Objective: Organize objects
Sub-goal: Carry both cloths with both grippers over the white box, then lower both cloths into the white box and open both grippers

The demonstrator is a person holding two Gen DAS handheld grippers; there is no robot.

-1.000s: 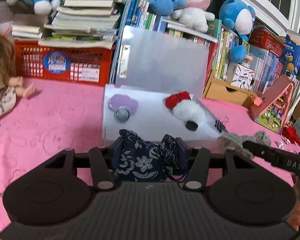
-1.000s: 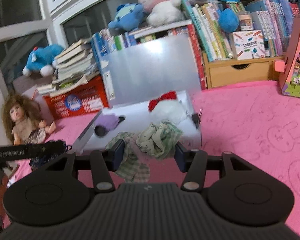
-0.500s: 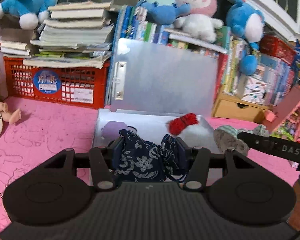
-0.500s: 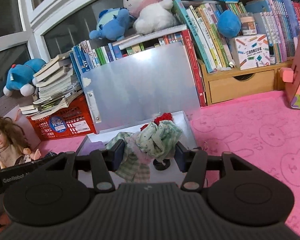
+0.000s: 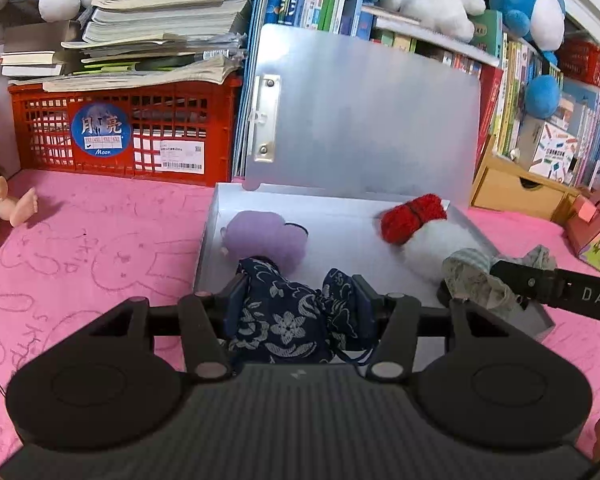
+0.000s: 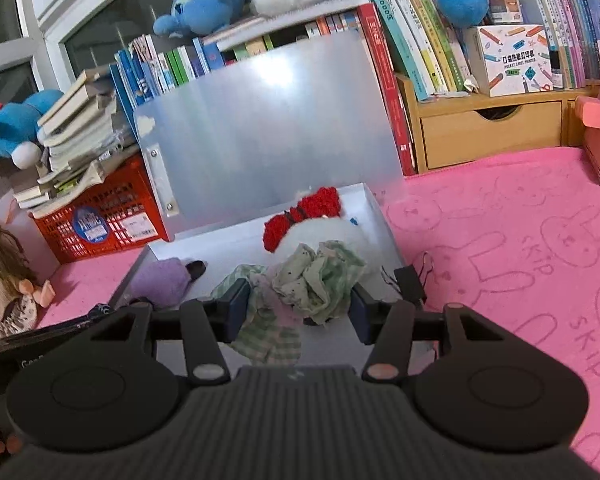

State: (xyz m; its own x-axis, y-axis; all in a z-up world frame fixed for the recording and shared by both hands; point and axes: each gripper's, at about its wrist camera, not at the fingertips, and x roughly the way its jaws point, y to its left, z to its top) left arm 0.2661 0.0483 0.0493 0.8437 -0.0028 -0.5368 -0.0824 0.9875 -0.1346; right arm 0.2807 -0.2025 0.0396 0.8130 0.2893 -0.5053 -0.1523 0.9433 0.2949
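1. A pink worktop cover (image 6: 500, 248), printed with rabbit outlines, is spread under everything; books, plush toys and a wooden drawer unit (image 6: 488, 132) are lined along its far edge.
2. A red crate (image 5: 120, 132) stacked with books is seen at the far left, with a doll (image 6: 4, 280) lying near it on the pink cover.
3. A shallow silver box (image 5: 340, 216) is set in the middle of the worktop, its lid (image 5: 364, 116) raised upright against the books behind.
4. Inside the box, a white plush with a red bow (image 6: 312, 220) is lodged at the right side, and a purple plush piece (image 5: 264, 236) is lying at the left.
5. A navy floral cloth pouch (image 5: 284, 316) is pinched between the jaws of the left gripper (image 5: 296, 308), held above the box's near left edge, just in front of the purple piece.
6. A bundle of green checked and pale cloth (image 6: 300, 284) is clamped between the jaws of the right gripper (image 6: 296, 308), held over the box's near right part, just in front of the white plush.
7. A small black binder clip (image 6: 410, 280) is resting just outside the box's right wall.
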